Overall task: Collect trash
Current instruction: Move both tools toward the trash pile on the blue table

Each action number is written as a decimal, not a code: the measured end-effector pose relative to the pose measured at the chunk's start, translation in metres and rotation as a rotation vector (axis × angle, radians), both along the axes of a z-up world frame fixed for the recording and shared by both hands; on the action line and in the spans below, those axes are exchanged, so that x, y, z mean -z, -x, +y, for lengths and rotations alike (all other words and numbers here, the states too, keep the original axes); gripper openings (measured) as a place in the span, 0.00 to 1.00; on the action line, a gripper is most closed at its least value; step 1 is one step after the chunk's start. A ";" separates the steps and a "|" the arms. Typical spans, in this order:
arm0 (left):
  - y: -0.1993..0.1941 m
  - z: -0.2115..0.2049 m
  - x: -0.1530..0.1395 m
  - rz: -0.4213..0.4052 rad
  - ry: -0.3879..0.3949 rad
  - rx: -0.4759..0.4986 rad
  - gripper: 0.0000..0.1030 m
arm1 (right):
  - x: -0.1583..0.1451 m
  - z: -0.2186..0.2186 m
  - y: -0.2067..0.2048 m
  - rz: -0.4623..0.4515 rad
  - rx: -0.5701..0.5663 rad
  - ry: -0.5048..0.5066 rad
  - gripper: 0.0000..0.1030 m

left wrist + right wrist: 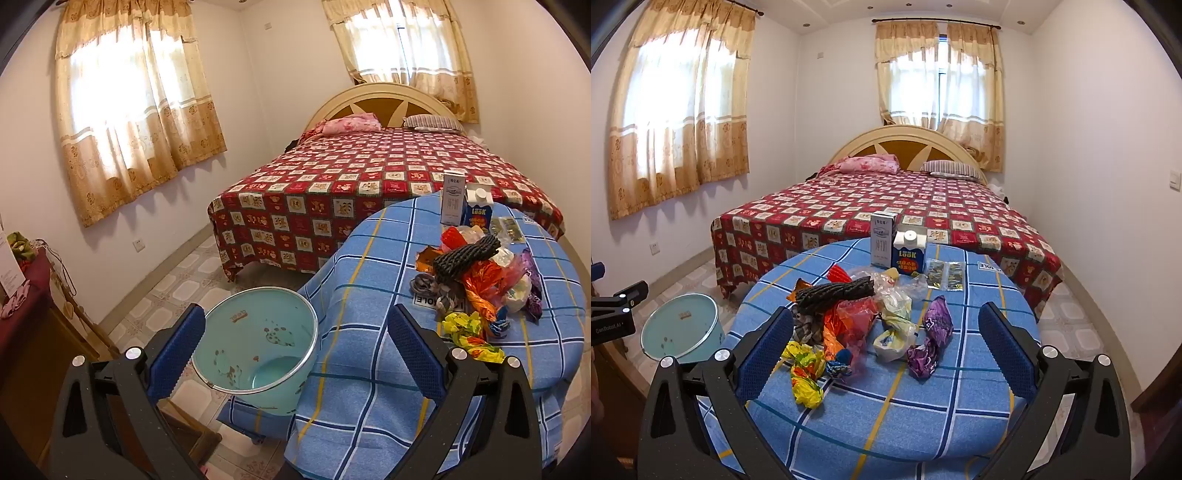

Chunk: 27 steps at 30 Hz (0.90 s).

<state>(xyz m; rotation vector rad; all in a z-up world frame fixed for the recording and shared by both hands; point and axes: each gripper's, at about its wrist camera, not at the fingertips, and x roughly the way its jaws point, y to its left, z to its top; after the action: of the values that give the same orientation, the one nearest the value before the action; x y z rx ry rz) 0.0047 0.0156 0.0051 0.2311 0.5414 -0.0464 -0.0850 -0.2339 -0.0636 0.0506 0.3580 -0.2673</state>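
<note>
Both our claws, left gripper and right gripper, gape wide, grasping nothing. Crumpled wrappers litter the table; pale bucket stands just beside it.

a bedroom with plain white walls and a patterned tile floor. two windows hung with beige and gold curtains let in bright daylight, one on the left wall and one behind the arched cream headboard. the bed wears a red checked cover with a pink pillow and a striped pillow, and small recessed lights dot the ceiling.
</note>
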 end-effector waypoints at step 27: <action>0.000 0.000 0.004 0.014 -0.007 -0.003 0.94 | 0.004 -0.006 -0.002 0.009 0.010 -0.003 0.95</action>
<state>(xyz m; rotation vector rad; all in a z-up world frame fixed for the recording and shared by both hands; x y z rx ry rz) 0.0047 0.0157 0.0008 0.2373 0.5558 -0.0434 -0.0833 -0.2397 -0.0672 0.0544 0.3670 -0.2774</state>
